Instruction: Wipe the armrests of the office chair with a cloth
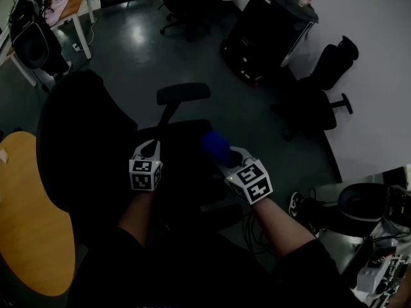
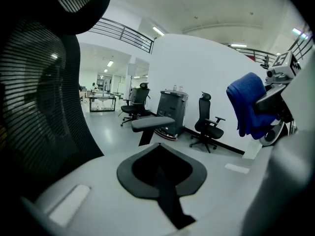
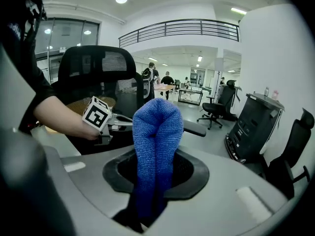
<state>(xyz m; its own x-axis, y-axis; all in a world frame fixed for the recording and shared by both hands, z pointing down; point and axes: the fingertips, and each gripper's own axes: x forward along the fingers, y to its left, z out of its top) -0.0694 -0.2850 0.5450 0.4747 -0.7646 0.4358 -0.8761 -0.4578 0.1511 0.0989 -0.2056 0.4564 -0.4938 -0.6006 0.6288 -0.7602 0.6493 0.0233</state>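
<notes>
Your right hand-held gripper [image 1: 225, 158] is clamped on the one blue cloth [image 3: 156, 132], held over the seat of the office chair [image 1: 83, 140]. The cloth is probably soft, light and floppy, so keep gripping its folded bunch. Your left hand-held gripper [image 1: 146, 156] looks closed and empty. Only one armrest [image 1: 183, 94] shows clearly.

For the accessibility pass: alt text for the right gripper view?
A folded blue cloth stands clamped in the jaws of the right hand-held gripper, filling the centre. Behind it is a black office chair with a mesh back and one armrest; at left, a person's hand holds the left hand-held gripper.
</notes>
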